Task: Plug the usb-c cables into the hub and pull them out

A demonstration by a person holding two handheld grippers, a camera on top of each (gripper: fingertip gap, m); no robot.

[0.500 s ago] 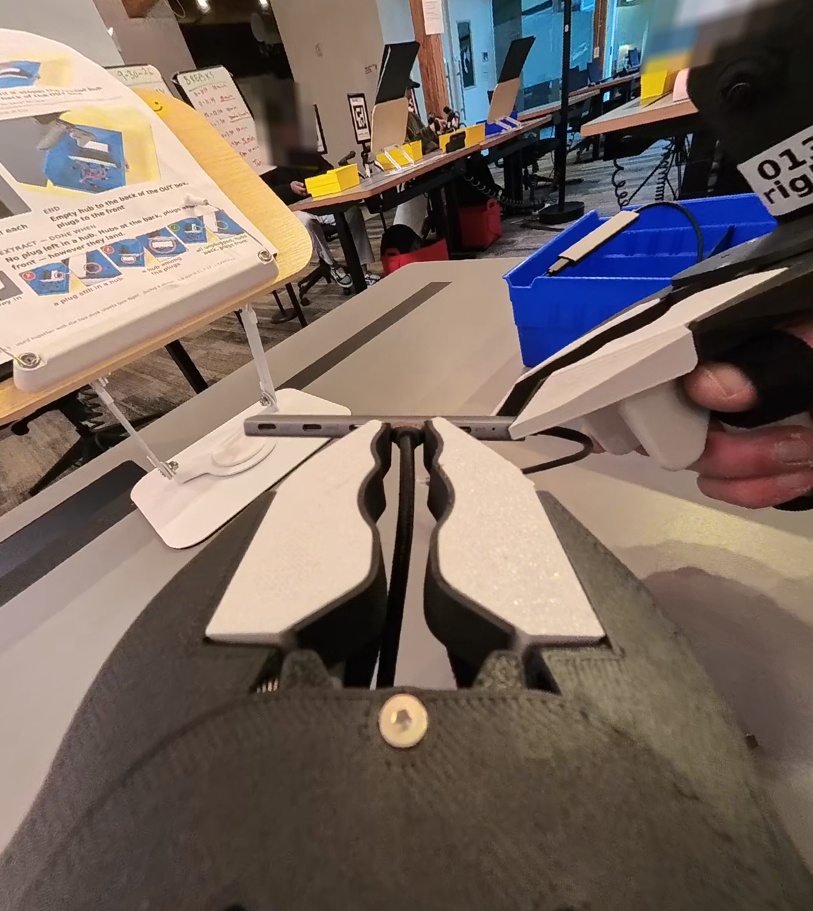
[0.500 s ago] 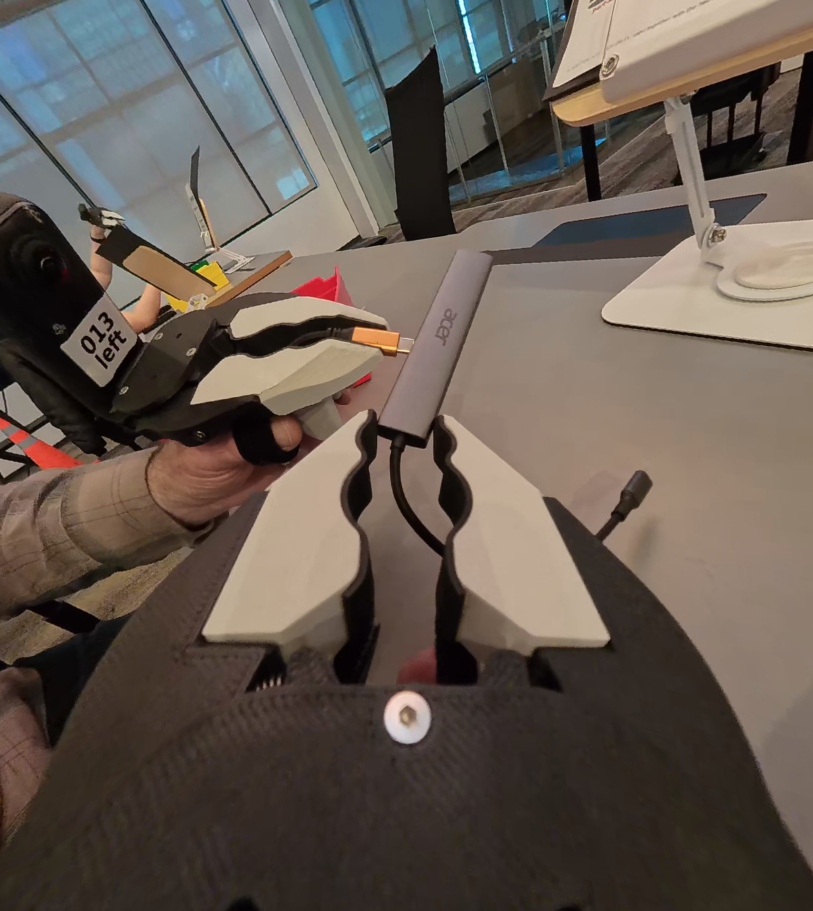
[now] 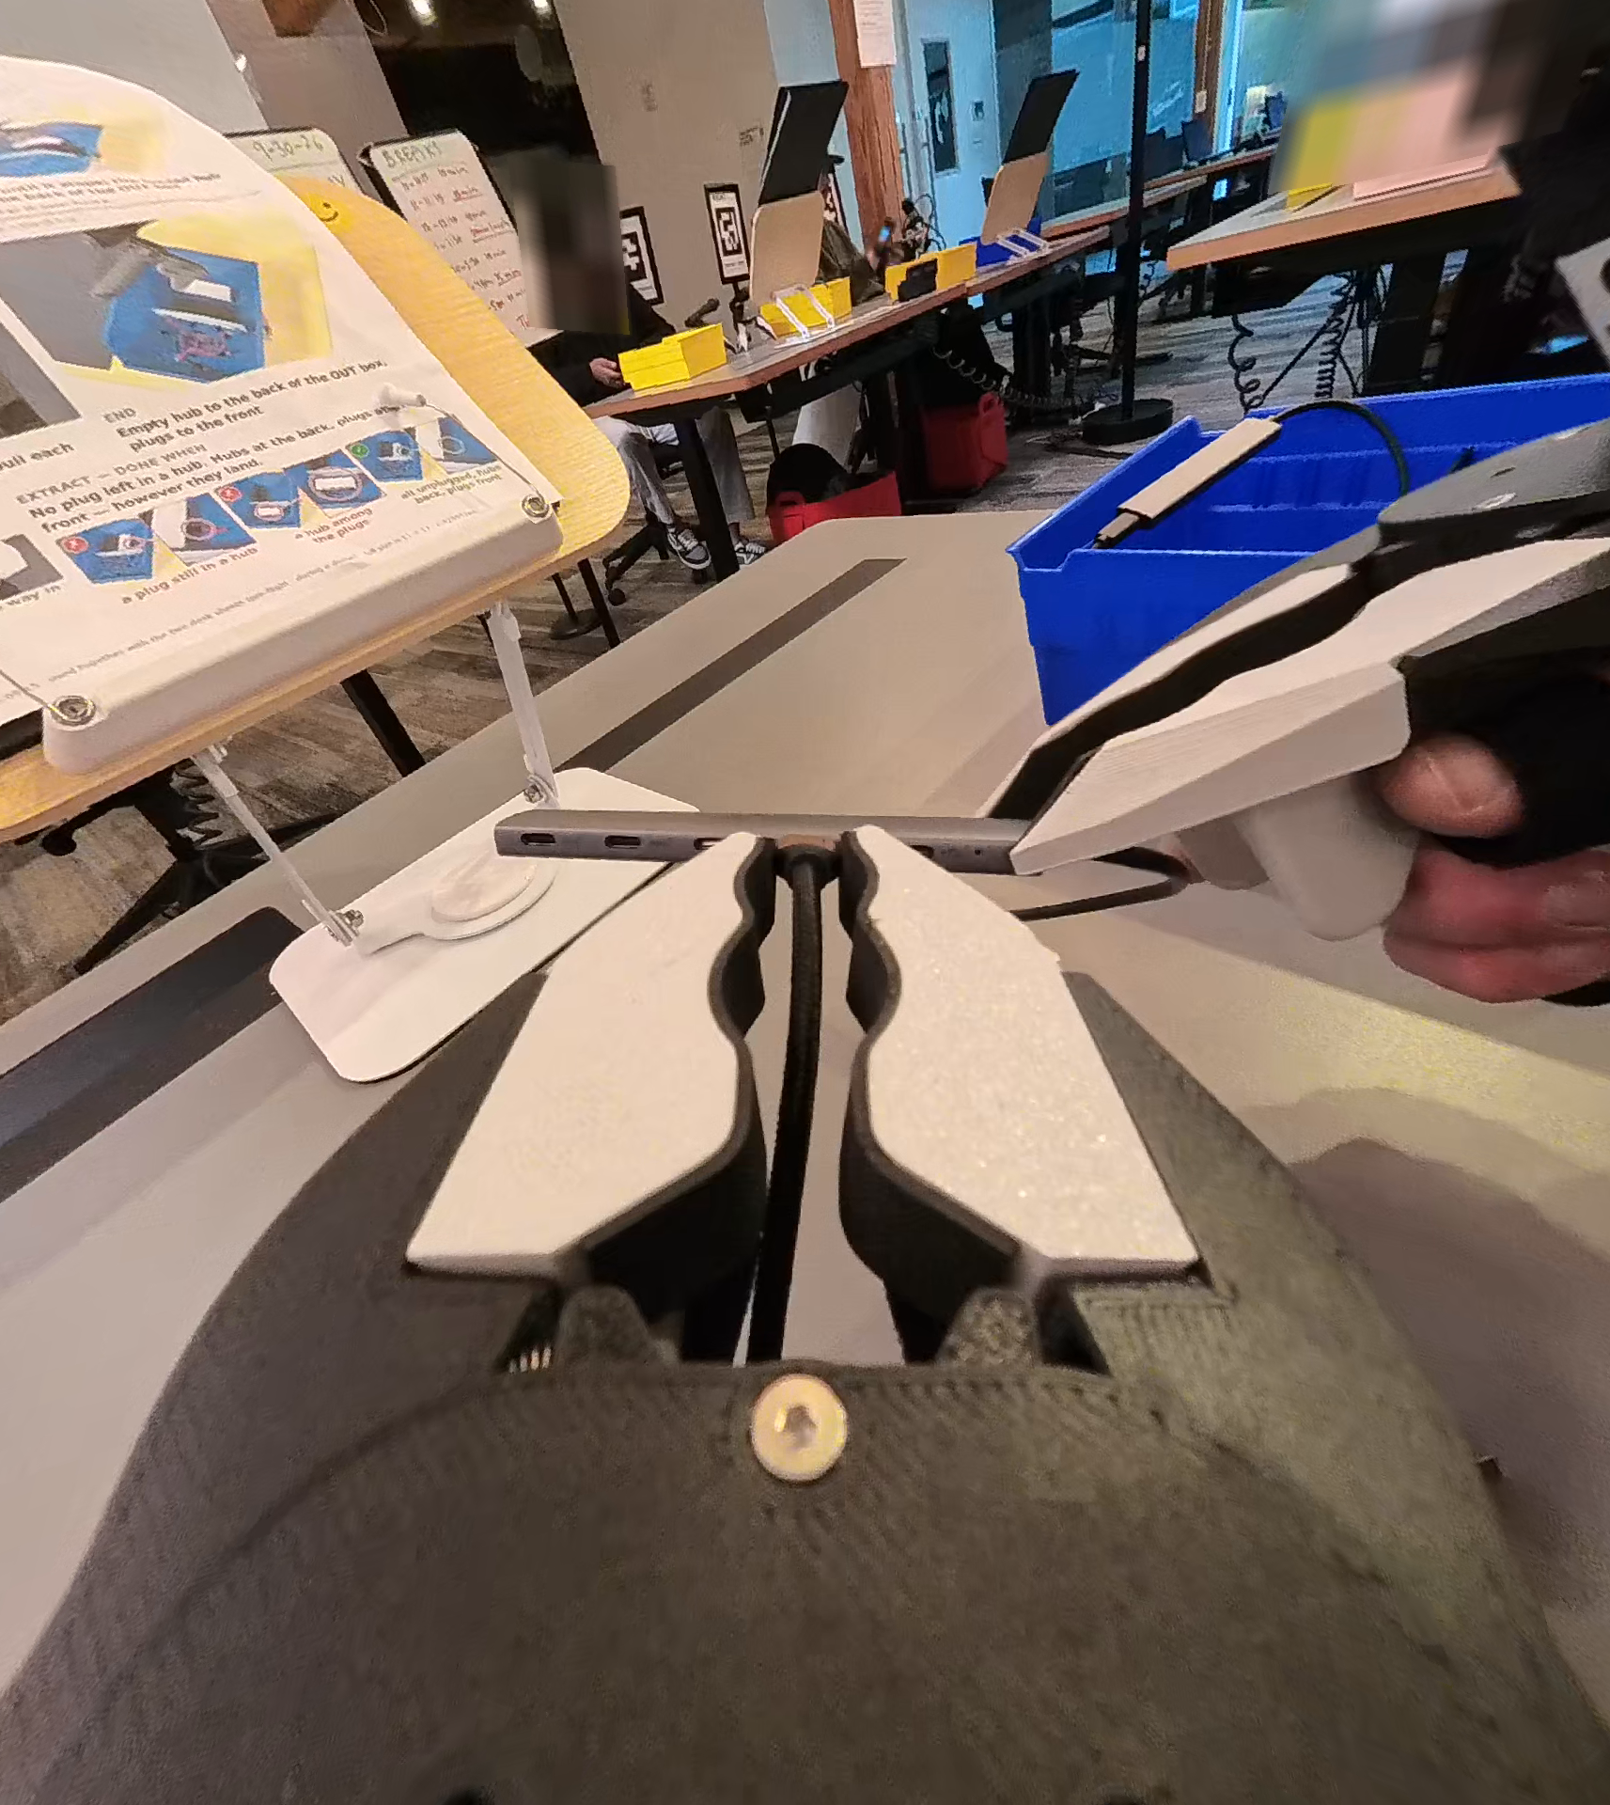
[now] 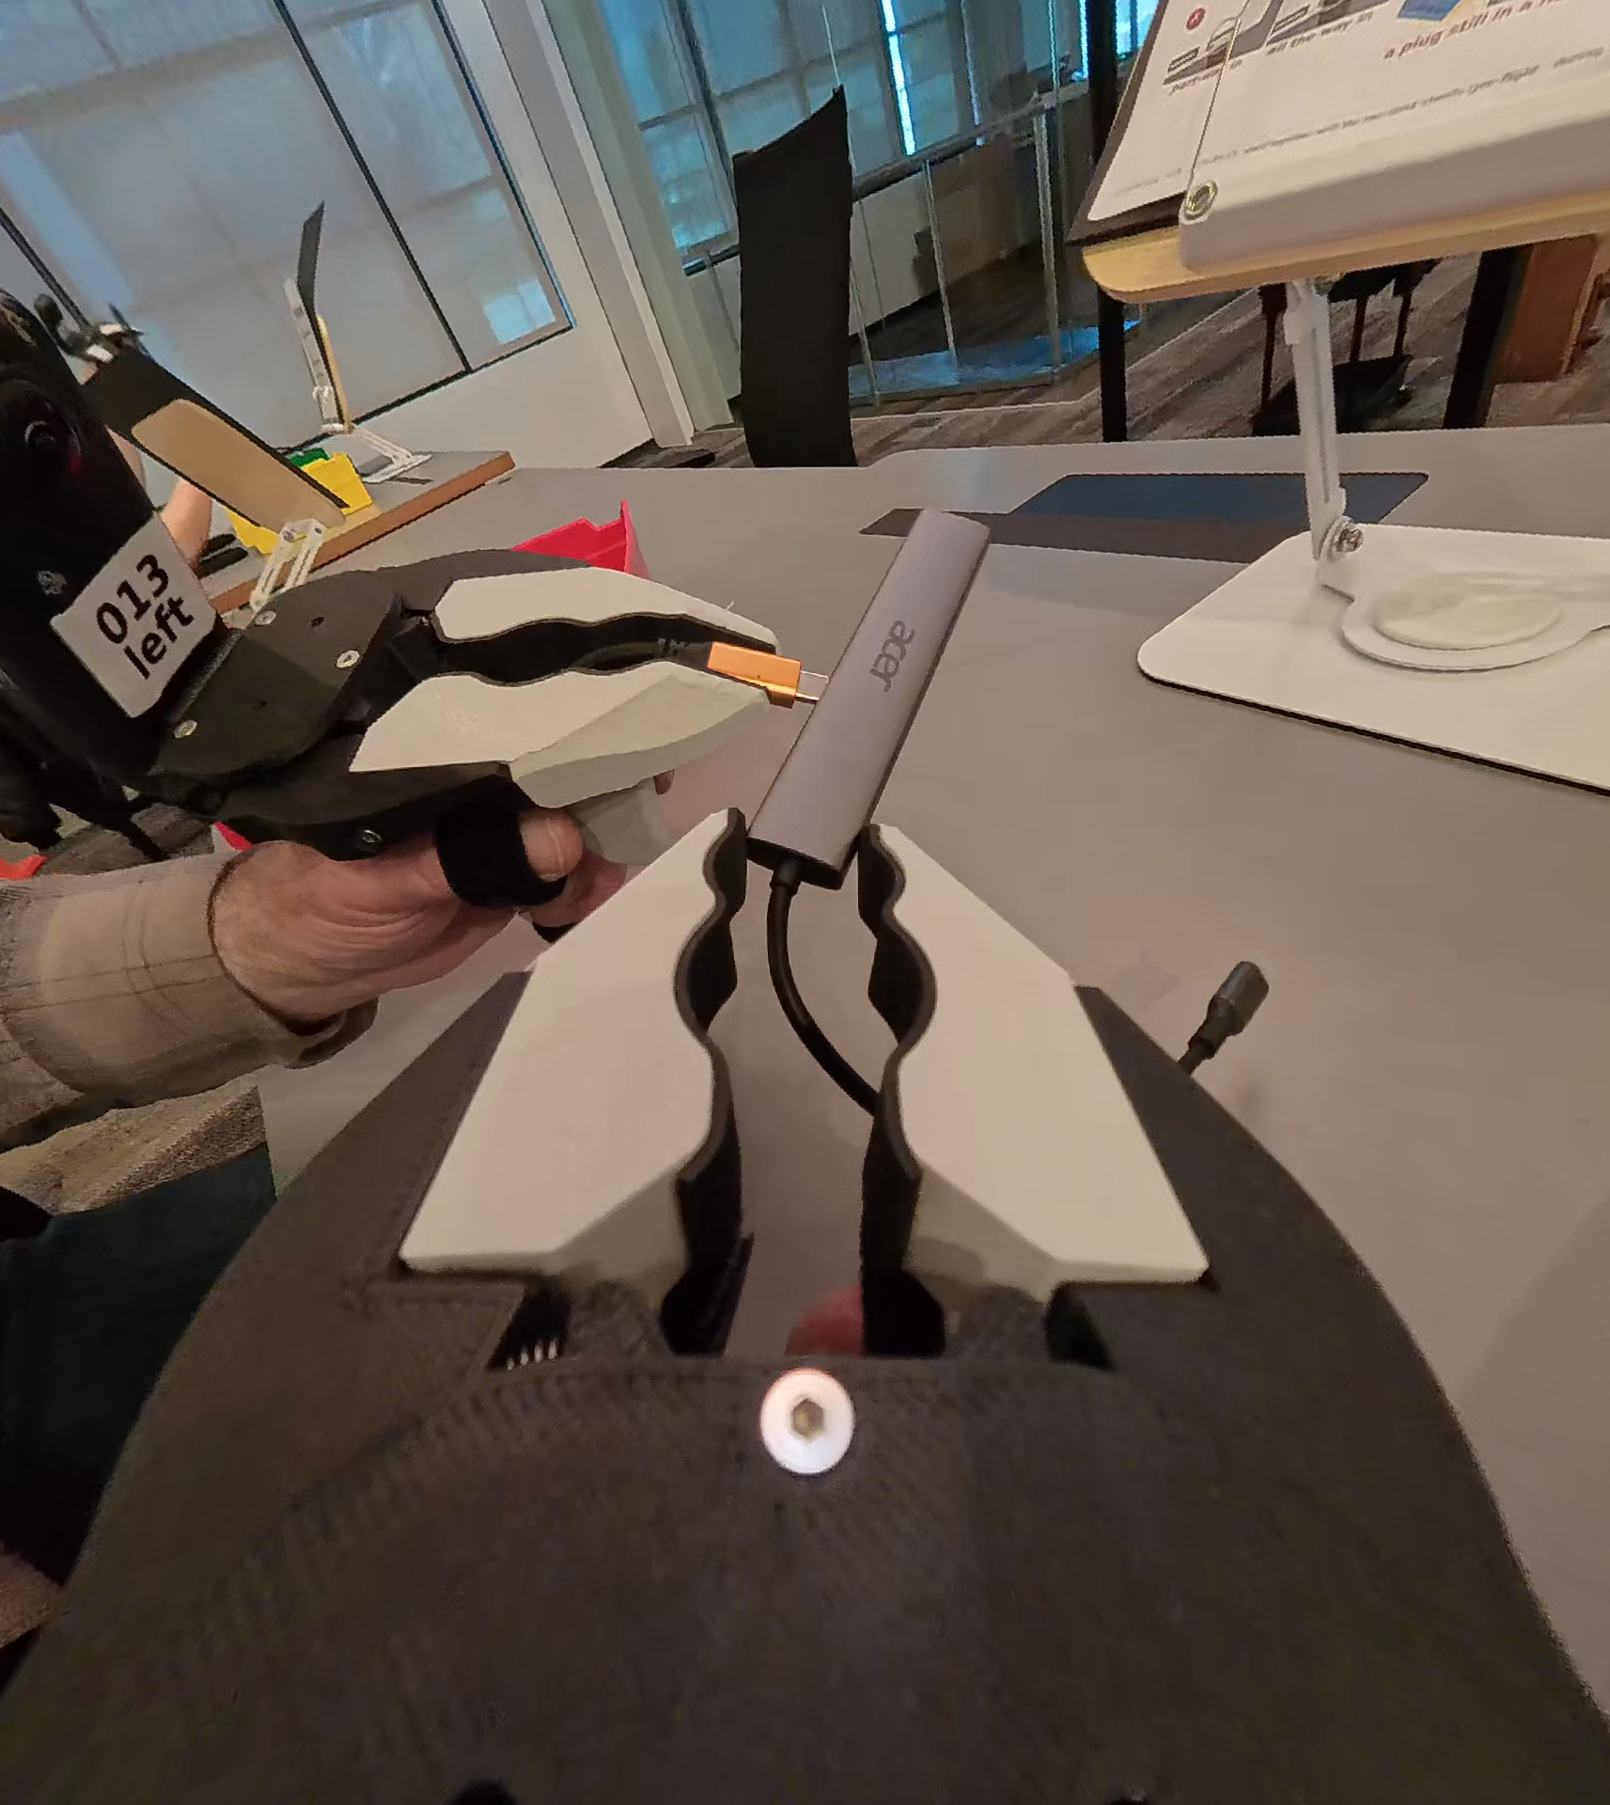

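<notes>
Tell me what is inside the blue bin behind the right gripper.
A slim grey hub with a black cable lies in the blue bin. The right gripper and the bin's front wall hide the rest.

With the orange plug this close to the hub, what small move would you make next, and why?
Probably ease the left gripper straight forward: its orange plug has its metal tip at the side of the grey hub, seemingly not seated, while the right gripper clamps the hub's cable end.
</notes>
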